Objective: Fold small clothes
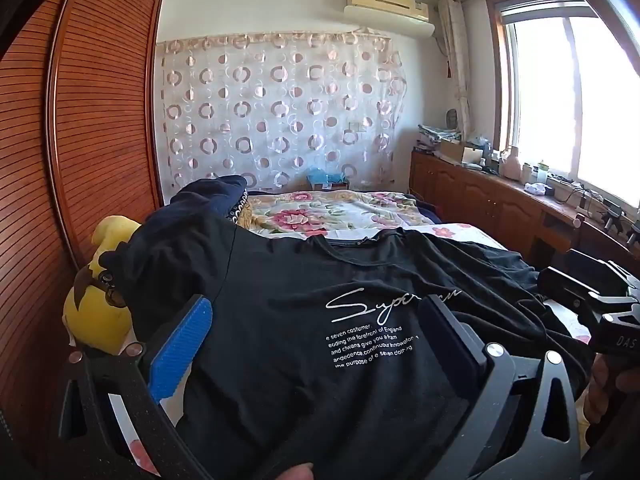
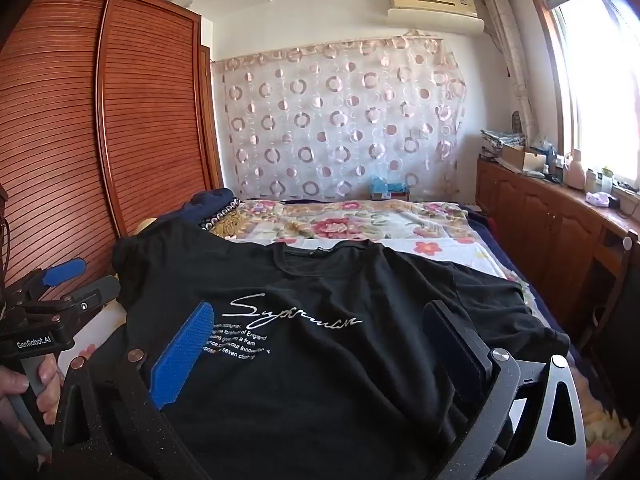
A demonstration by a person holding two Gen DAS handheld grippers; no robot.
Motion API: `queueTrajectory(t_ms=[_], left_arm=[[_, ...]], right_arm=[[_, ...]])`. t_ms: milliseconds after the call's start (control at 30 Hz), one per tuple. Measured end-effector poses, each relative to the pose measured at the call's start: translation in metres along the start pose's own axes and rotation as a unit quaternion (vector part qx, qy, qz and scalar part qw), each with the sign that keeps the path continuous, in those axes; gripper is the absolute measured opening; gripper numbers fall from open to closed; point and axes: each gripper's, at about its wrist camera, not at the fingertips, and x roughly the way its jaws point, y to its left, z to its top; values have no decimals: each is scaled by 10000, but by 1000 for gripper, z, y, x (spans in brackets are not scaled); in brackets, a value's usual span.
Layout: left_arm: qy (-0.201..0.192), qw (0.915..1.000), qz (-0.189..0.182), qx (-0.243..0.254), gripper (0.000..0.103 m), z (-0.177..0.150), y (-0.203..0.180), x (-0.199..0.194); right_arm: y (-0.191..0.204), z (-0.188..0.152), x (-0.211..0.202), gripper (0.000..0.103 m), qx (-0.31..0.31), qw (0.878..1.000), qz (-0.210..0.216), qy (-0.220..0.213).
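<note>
Left gripper [image 1: 320, 332] wide open, fingers spread far apart, nothing pinched betw. pads, angled slightly down. Right gripper [image 2: 320, 340] same: jaws fully apart, tilted a bit downward, empty. Held side by side, both facing fwd. Left hand [image 2: 34, 384] wrapped round its grey handle; right hand [image 1: 604, 384] gripping its handle at frame edge, partly cut off.

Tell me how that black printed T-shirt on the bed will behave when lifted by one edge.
The black T-shirt is thin knit lying in soft creases, so it will likely droop and fold on itself. It looks light. A sleeve drapes over the yellow plush toy, so it may drag there.
</note>
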Motion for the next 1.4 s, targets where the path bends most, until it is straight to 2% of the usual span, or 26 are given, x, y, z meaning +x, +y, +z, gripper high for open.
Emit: queueTrajectory(t_ms=[1400], left_arm=[[-60, 9999, 16, 87, 103, -1, -4, 1]], right_arm=[[-1, 0, -3, 103, 5, 10000, -3, -59]])
